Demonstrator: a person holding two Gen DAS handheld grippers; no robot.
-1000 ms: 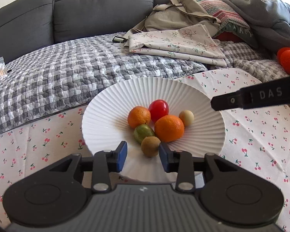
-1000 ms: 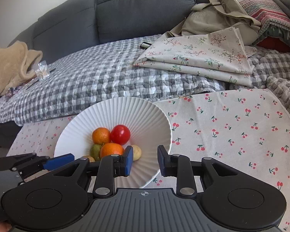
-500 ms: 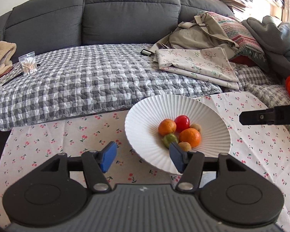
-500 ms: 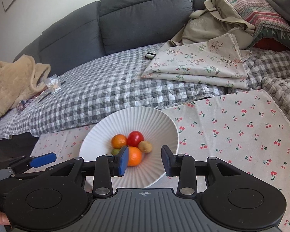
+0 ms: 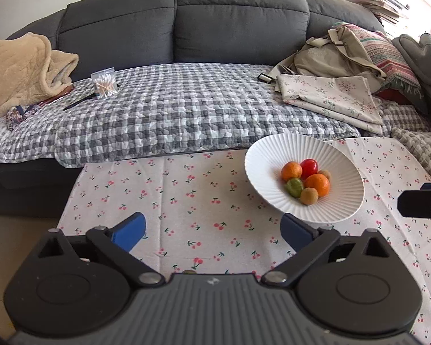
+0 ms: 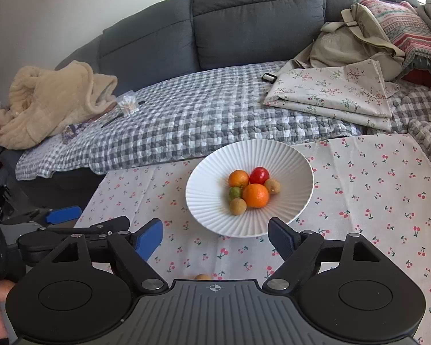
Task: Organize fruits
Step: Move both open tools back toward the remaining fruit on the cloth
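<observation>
A white ribbed plate (image 5: 261, 172) (image 6: 212, 198) stands on the cherry-print cloth and holds several fruits: two oranges (image 6: 255, 195), a red tomato (image 6: 259, 174), a green fruit (image 6: 234, 193) and two small brown fruits (image 6: 238, 205). My left gripper (image 5: 212, 231) is open and empty, pulled back left of the plate. My right gripper (image 6: 215, 237) is open and empty, just in front of the plate. A small brown fruit (image 6: 203, 277) lies on the cloth, half hidden under the right gripper.
The cherry-print cloth (image 5: 186, 201) covers the table. Behind it a grey sofa (image 5: 238, 26) carries a checked quilt (image 5: 186, 115), a beige blanket (image 5: 17, 72), folded floral cloth (image 5: 333, 97), a bag and pillows. The table's left edge drops to the floor (image 5: 3, 244).
Both grippers have backed away from the plate and opened wide. The left gripper moved back and to the left. The plate and fruits have not moved.
</observation>
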